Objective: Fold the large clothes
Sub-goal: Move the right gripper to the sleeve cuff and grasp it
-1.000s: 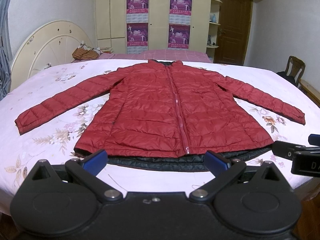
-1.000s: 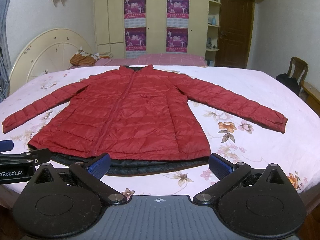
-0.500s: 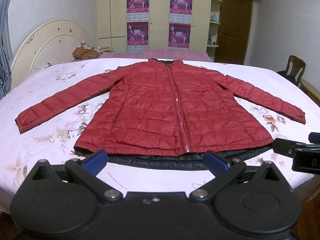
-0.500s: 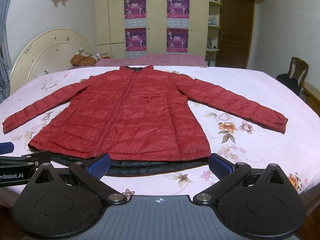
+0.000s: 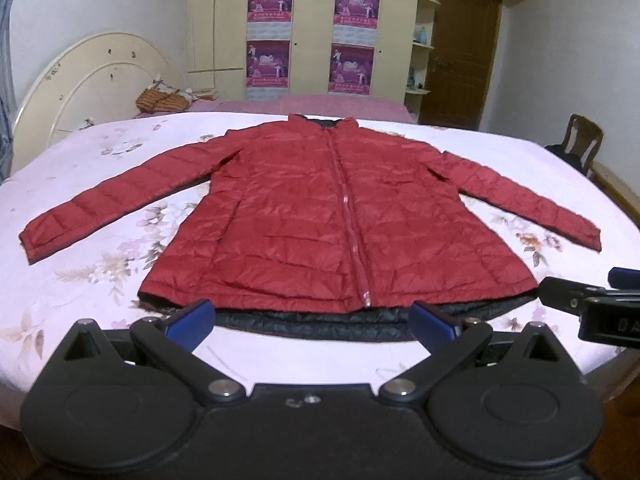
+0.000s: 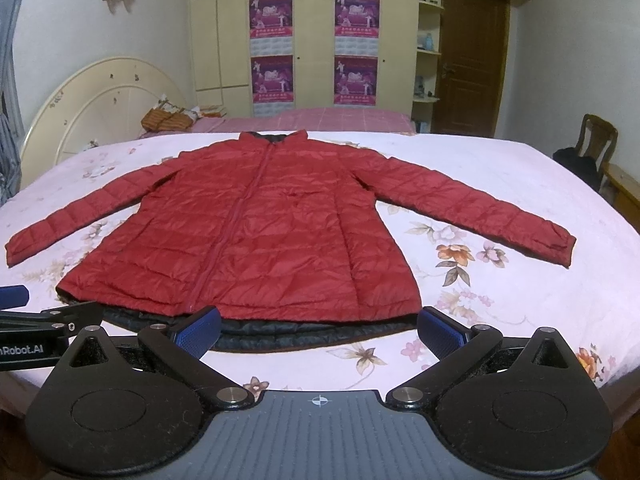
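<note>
A red quilted jacket (image 5: 320,216) (image 6: 256,232) lies flat and zipped on the bed, collar away from me, both sleeves spread out to the sides. A dark lining edge (image 5: 320,320) (image 6: 304,334) shows below its hem. My left gripper (image 5: 310,318) hovers open just in front of the hem, left of the zipper's end. My right gripper (image 6: 320,332) is open too, in front of the hem's right half. Neither touches the fabric. Each gripper shows at the edge of the other's view.
The bed has a pink floral sheet (image 5: 80,280) (image 6: 500,300) and a cream headboard (image 5: 92,88) at the left. A brown bag (image 5: 162,100) lies at the far side. A wooden chair (image 5: 580,140) and a door (image 6: 472,56) are on the right.
Both views have drifted slightly; the jacket sits a touch higher in the frames. The jacket itself has not moved, and both grippers stay open.
</note>
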